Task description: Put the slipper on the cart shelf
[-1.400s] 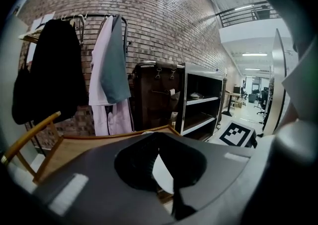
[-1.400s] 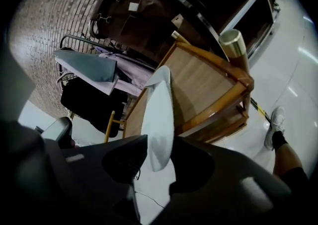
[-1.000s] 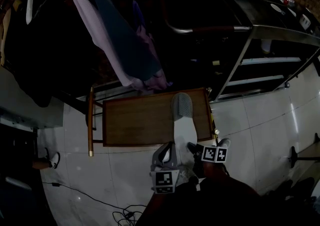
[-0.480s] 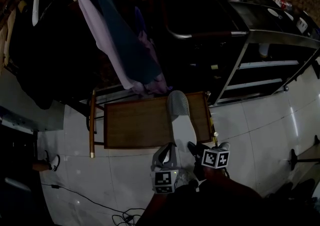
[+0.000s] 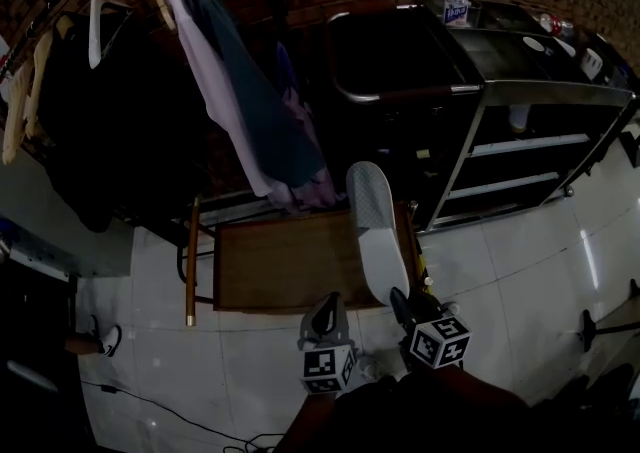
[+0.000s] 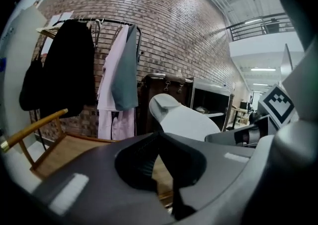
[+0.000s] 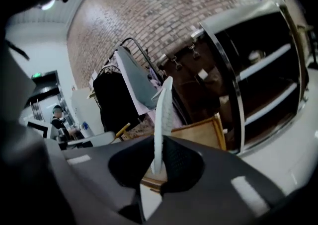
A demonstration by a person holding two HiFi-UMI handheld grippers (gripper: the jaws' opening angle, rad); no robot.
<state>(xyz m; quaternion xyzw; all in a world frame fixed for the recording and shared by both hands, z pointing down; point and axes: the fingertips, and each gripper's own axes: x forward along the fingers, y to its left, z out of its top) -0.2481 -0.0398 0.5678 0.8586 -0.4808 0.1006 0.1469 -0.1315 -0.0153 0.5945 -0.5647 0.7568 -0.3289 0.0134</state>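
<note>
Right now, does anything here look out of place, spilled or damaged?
Only the slipper stands out: the right claw pinches it by one end, so it hangs in the air over the wooden chair, not on the cart shelf. Nothing looks spilled or broken.

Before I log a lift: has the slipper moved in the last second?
Yes, up the frame. The toe of the slipper now reaches past the far edge of the wooden chair; earlier it ended at that edge.

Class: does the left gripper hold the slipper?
No: the right gripper, whose jaws have just been closing, clamps the slipper; the left gripper is empty.
</note>
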